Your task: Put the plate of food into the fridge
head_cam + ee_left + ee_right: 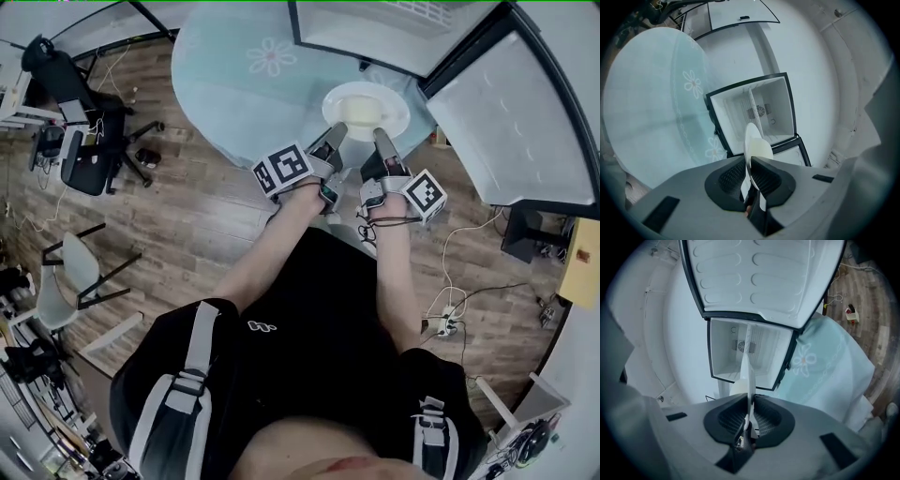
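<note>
Left gripper (336, 132) and right gripper (382, 139) both clenched on the near rim of the plate (399, 107), side by side. Pale food on it. Plate at the edge of the blue-clothed table (230, 89), outside the open fridge (777, 104) ahead.

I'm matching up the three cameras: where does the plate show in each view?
Head view: plate upper centre, above both arms.
Left gripper view: plate edge-on, lower centre, between the fingers.
Right gripper view: plate edge-on, centre, between the fingers.
Shared landmark: the open fridge beyond the plate.
</note>
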